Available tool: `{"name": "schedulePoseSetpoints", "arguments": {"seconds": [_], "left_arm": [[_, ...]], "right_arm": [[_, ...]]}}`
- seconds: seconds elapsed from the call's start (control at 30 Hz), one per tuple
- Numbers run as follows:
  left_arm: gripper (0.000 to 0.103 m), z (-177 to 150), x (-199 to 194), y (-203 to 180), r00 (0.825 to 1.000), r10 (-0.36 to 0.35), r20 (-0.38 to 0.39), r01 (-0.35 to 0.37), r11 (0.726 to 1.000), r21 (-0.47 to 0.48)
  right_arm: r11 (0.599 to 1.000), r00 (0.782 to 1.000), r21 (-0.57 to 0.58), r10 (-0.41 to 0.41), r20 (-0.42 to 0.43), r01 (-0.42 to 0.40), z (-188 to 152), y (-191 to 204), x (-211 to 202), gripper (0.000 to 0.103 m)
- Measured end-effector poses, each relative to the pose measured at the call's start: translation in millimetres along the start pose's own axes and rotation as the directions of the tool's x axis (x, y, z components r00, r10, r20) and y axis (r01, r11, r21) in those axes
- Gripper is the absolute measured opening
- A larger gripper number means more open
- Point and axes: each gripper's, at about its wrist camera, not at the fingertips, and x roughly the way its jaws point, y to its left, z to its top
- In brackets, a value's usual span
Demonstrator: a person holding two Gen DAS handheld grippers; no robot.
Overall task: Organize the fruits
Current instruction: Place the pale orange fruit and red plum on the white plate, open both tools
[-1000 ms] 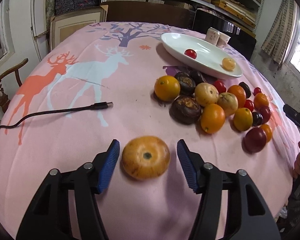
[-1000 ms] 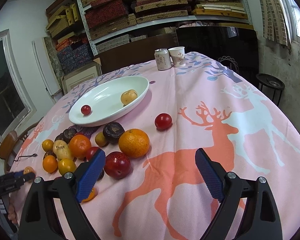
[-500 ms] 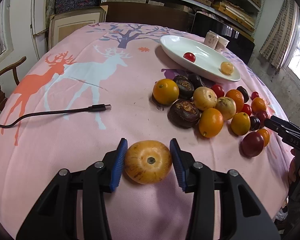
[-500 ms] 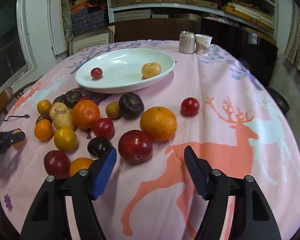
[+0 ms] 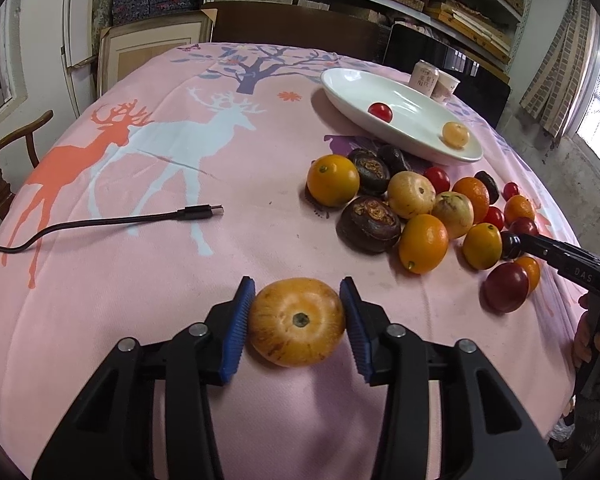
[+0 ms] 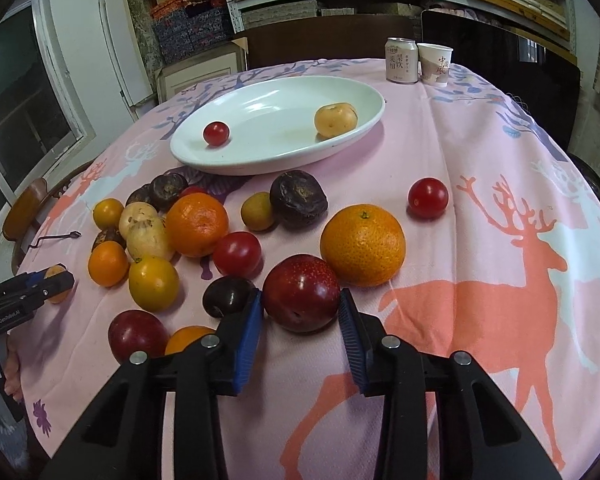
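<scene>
Pinching a yellow-orange fruit (image 5: pixel 296 322) – left claw (image 5: pixel 297 320); right claw (image 6: pixel 300 320) closing around a red plum (image 6: pixel 301 298).

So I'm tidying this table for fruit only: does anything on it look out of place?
Yes: a black cable with a loose plug trails across the tablecloth left of the fruit pile, connected to nothing visible there. It is no fruit.

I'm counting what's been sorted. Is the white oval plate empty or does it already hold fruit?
Not empty: the white oval plate holds two pieces, a small red tomato and a pale yellow round fruit. The rest lies on the tablecloth.
</scene>
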Motion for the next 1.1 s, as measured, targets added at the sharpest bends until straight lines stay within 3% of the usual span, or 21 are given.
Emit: {"name": "schedulePoseSetpoints", "arguments": {"seconds": [0.2, 0.3, 0.47, 0.63, 0.83, 1.0, 1.1], "left_arm": [[0.043, -7.1, -8.2, -3.3, 1.0, -0.02, 0.016, 0.02, 1.0, 0.012], [0.043, 4.9, -9.6, -7.6, 0.999, -0.043, 0.015, 0.043, 0.999, 0.015], [0.043, 78.3, -10.3, -40.4, 0.993, -0.049, 0.106, 0.037, 0.994, 0.105], [0.043, 157.6, 20.8, -72.3, 0.987, -0.081, 0.14, 0.061, 0.989, 0.136], [0.043, 224.8, 102.7, -86.3, 0.993, -0.094, 0.067, 0.086, 0.99, 0.111], [0.043, 244.2, 169.6, -85.1, 0.997, -0.074, -0.03, 0.077, 0.992, 0.098], [0.043, 244.6, 184.1, -86.4, 0.996, -0.071, -0.049, 0.075, 0.992, 0.099]], "right_arm": [[0.999, 0.999, 0.046, 0.025, 0.046, -0.027, -2.0, -9.8, -11.7, 0.039], [0.996, 0.996, 0.075, 0.041, 0.075, -0.047, 0.3, -16.3, -20.6, 0.039], [0.996, 0.984, 0.076, 0.025, 0.176, -0.039, 47.8, -29.7, -50.7, 0.039], [0.998, 0.972, 0.056, 0.014, 0.236, -0.028, 114.9, -34.5, -50.6, 0.039], [0.997, 0.987, 0.009, 0.071, 0.145, -0.073, 166.1, -18.0, 21.2, 0.039], [0.995, 0.994, -0.035, 0.098, 0.055, -0.096, 167.7, 2.3, 70.1, 0.039], [0.995, 0.996, -0.04, 0.092, 0.009, -0.092, 163.0, 5.7, 84.2, 0.04]]}}
